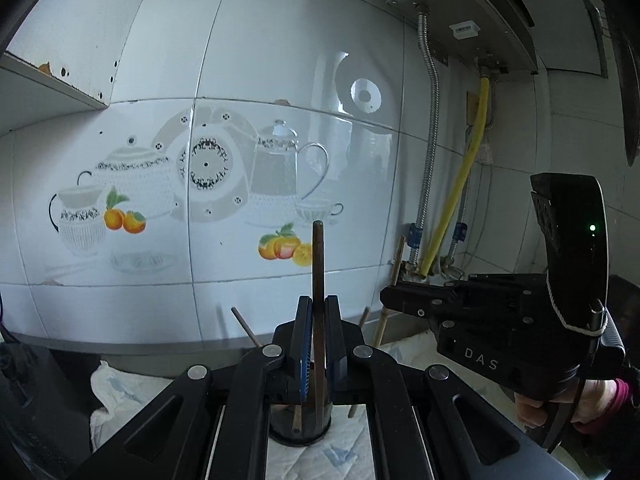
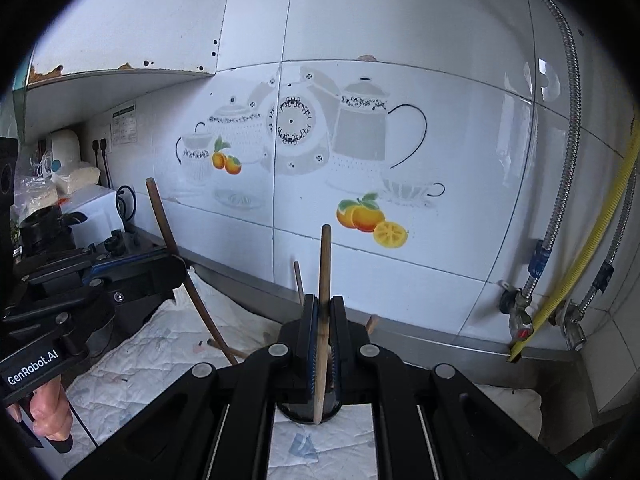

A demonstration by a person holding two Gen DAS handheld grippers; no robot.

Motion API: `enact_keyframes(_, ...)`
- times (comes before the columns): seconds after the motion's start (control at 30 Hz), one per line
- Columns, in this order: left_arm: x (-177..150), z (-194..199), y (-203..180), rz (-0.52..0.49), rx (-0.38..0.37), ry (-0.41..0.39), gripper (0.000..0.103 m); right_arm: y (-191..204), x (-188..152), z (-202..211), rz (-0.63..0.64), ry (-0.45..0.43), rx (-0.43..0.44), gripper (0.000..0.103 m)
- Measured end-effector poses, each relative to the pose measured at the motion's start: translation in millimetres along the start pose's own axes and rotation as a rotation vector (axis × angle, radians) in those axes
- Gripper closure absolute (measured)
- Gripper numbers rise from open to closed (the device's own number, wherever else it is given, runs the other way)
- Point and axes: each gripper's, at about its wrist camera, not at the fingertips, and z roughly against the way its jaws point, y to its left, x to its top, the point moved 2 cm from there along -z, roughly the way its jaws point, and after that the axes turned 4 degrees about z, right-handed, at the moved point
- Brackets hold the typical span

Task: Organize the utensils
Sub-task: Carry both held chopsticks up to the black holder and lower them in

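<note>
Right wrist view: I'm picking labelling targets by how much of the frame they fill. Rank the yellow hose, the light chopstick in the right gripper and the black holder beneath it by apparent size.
1. yellow hose, longest
2. light chopstick, nearness inflates it
3. black holder, mostly hidden, so unsure

Your right gripper [image 1: 386,298] is black, with silver screws, white "DAS" lettering, a green light and white cord. At four o'clock, a magenta cuff [image 1: 619,394]. Your left gripper [image 2: 180,276] reads "GenRobot.AI".

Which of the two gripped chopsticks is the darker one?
The dark brown chopstick in the left gripper; the right gripper holds a paler, tan chopstick.
</note>
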Motion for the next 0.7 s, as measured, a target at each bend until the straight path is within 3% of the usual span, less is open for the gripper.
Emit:
enact_keyframes(0.33, 9.3, -48.9, 24.6, -0.017, 0.077, -0.02, 0.098, -9.8, 15.0, -26.4, -0.029, -0.042, -0.028, 0.095)
enact_keyframes(0.7, -18.6, -91.0, 44.9, 0.006, 0.103, 0.034, 0.098, -16.5, -10.8, -62.8, -0.045, 0.023, -0.025, 0.095)
